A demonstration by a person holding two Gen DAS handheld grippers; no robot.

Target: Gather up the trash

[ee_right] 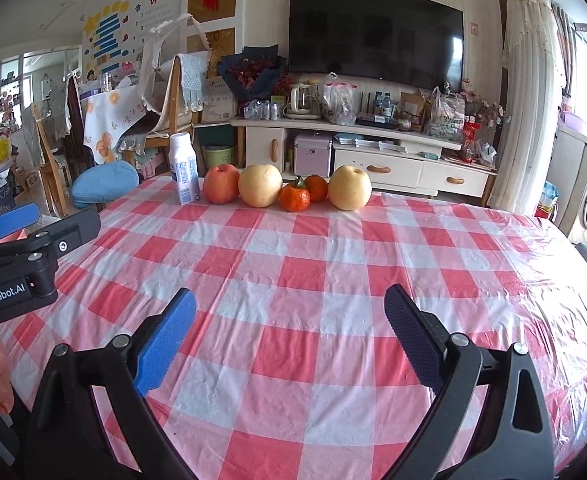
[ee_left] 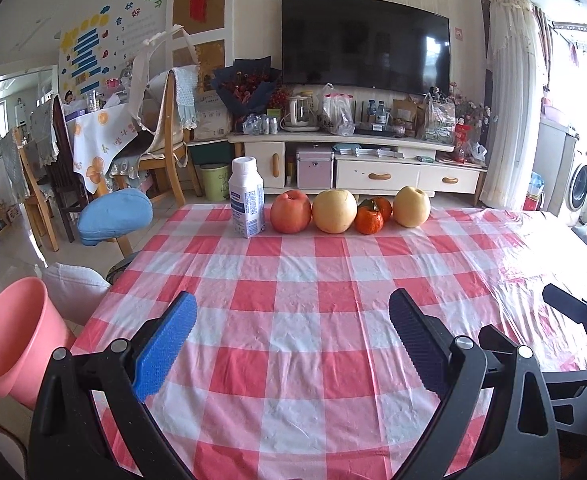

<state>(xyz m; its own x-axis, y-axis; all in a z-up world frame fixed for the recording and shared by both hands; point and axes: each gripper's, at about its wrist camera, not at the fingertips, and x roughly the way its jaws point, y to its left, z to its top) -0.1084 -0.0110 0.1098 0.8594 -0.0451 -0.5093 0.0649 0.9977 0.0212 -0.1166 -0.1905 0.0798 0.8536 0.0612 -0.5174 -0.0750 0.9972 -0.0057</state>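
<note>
A small white bottle [ee_left: 247, 198] stands upright at the far edge of the table [ee_left: 293, 320], which is covered with a red-and-white checked cloth under clear plastic. The bottle has a squarish body, a round white screw cap, and a blue-printed label with fine text too small to read. It is the leftmost item in a row: just beside it on the right sits a red apple [ee_left: 291, 212], then a pale yellow pear [ee_left: 334, 211], two small orange persimmons [ee_left: 372, 216] with green caps, and a second yellow pear [ee_left: 411, 207]. The bottle and apple look close enough to touch, though that cannot be settled. The left gripper [ee_left: 293, 340] hovers over the near part of the cloth, its jaws spread wide and grasping nothing; one pad is blue, the other dark. The right gripper [ee_right: 291, 336] is likewise released, fingers apart above the checks, well short of the row. A pink bin [ee_left: 17, 344] stands off the table's left corner, near the left gripper.
</note>
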